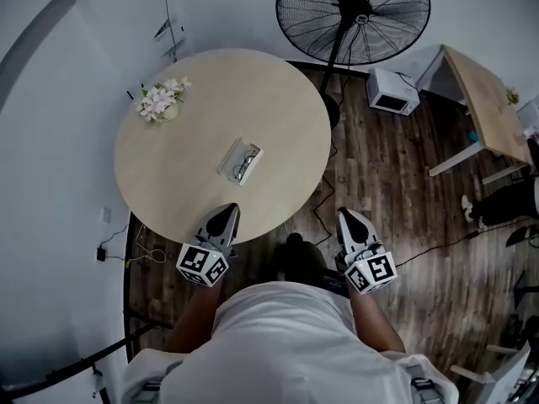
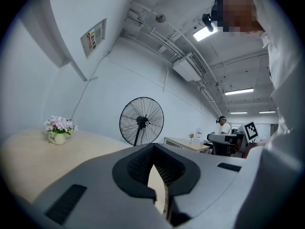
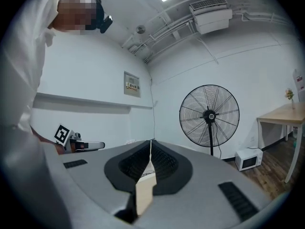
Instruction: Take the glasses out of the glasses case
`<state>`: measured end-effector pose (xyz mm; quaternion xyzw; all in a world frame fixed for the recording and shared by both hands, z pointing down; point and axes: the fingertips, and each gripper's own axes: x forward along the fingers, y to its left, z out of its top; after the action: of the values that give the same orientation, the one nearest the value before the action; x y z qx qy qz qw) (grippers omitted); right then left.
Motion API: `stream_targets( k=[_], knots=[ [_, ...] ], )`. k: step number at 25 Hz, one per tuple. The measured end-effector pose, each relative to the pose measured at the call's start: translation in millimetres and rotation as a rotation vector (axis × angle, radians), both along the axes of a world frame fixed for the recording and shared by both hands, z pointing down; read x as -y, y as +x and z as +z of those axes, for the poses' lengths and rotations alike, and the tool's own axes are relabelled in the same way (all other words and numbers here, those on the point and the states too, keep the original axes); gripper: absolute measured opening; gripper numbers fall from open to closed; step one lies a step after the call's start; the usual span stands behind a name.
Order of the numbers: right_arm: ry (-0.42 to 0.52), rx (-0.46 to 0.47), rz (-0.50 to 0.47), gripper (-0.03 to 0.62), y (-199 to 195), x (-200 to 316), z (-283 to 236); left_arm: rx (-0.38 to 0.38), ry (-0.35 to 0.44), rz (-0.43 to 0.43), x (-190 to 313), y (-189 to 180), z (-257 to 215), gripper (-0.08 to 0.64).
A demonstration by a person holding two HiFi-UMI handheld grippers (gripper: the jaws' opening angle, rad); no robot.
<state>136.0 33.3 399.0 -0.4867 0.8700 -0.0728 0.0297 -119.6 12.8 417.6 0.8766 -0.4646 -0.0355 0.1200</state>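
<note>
A white glasses case [image 1: 240, 160] lies open near the middle of the round beige table [image 1: 168, 175], with dark-framed glasses [image 1: 245, 165] lying inside it. My left gripper [image 1: 228, 210] is over the table's near edge, a short way in front of the case, with its jaws closed together and empty. My right gripper [image 1: 344, 215] hangs off the table's right side over the wooden floor, also shut and holding nothing. In the left gripper view the left gripper's [image 2: 153, 147] jaws meet at their tips over the tabletop. In the right gripper view the right gripper's [image 3: 151, 144] jaws touch.
A small pot of pink and white flowers [image 1: 162, 101] stands at the table's far left. A large standing fan [image 1: 354, 15] is behind the table, with a white box-shaped appliance [image 1: 392, 91] and a wooden desk [image 1: 484, 108] to the right. Cables run across the floor.
</note>
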Motion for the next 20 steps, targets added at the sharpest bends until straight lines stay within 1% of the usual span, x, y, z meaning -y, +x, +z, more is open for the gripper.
stream_targets(
  k=[4, 7, 9, 12, 16, 20],
  knots=[
    [-0.015, 0.011, -0.041, 0.026, -9.4, 21.4, 6.9, 0.016, -0.017, -0.021, 18.6, -4.0, 2.3, 0.012],
    [-0.018, 0.017, -0.081, 0.026, -15.8, 47.9, 10.9, 0.038, -0.042, -0.034, 40.3, -4.6, 8.6, 0.012],
    [-0.025, 0.018, -0.113, 0.026, -19.8, 70.7, 15.7, 0.059, -0.073, -0.037, 59.7, -1.9, 16.3, 0.012],
    [-0.055, 0.015, -0.177, 0.026, -29.7, 102.5, 28.0, 0.081, -0.138, -0.046, 83.8, 0.7, 32.3, 0.012],
    [-0.096, 0.012, -0.270, 0.026, -37.6, 143.8, 47.1, 0.109, -0.218, -0.035, 116.2, 12.3, 54.2, 0.012],
    [-0.114, -0.019, -0.358, 0.026, -44.2, 187.1, 63.0, 0.190, -0.257, -0.050, 152.5, 14.2, 67.7, 0.012]
  ],
)
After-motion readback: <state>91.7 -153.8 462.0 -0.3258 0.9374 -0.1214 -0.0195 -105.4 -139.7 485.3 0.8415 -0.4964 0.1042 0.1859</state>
